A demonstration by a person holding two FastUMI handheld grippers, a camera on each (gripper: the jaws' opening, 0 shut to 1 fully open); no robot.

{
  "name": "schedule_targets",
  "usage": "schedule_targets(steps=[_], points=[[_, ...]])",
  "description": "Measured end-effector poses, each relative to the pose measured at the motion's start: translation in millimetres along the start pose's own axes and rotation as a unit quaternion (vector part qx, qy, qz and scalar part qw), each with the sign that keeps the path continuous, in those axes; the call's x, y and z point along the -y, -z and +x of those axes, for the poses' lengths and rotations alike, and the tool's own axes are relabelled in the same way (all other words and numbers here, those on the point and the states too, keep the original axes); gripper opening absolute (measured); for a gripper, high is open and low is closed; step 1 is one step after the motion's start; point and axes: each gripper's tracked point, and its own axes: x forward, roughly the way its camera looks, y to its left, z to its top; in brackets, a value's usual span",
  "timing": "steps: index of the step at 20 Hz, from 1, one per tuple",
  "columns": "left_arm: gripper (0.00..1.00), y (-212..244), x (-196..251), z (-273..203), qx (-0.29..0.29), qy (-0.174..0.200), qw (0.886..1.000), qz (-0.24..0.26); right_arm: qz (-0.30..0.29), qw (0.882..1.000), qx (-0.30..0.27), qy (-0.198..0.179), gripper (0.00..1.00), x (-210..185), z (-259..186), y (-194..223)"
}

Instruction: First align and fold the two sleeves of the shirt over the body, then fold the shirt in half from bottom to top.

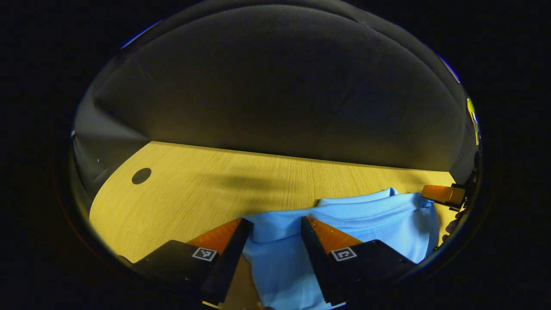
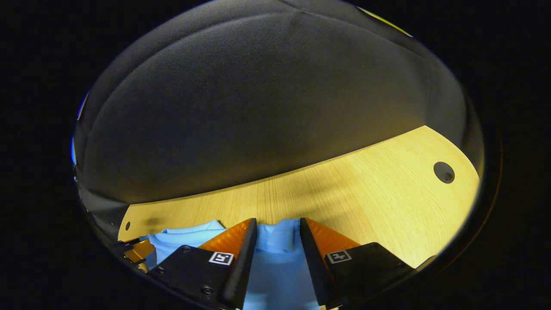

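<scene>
The light blue shirt (image 1: 344,224) lies at the near edge of the wooden table (image 1: 181,193). The left gripper (image 1: 275,226) and the right gripper (image 2: 277,226) both hover spread apart over the shirt's fabric, clamping nothing. Bare tabletop stretches beyond to the far edge, with a cable hole (image 2: 444,172) at the far right.

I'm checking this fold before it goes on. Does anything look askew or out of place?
Nothing stands out. The blue shirt lies on the wooden table without obvious bunching, and the left gripper and right gripper both stand open over the cloth.
</scene>
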Motion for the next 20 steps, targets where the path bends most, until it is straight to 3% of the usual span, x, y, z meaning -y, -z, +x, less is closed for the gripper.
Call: schedule_targets(steps=[1, 2, 4, 6, 14, 20], points=[[0.82, -2, -1, -1, 0.002, -0.005, 1.0, 0.003, -0.006, 1.0, 0.008, 0.001, 0.6, 2, -2, -5], [0.86, -4, -6, -5, 0.003, -0.012, 1.0, 0.007, -0.01, 1.0, 0.016, 0.0, 0.73, -1, -5, -12], [0.9, -5, -10, -9, 0.005, -0.024, 1.0, 0.01, -0.014, 0.999, 0.036, -0.007, 0.76, -3, -12, -26], [0.91, -19, -12, -23, 0.022, -0.027, 0.999, 0.003, -0.022, 0.998, 0.06, -0.012, 0.85, -8, -25, -44], [0.92, -103, 15, -145, 0.163, -0.003, 0.986, 0.019, -0.066, 0.985, 0.155, -0.044, 0.86, -35, -144, -93], [0.91, -113, 42, -276, 0.23, 0.029, 0.972, 0.031, -0.079, 0.97, 0.218, -0.066, 0.86, -43, -263, -117]])
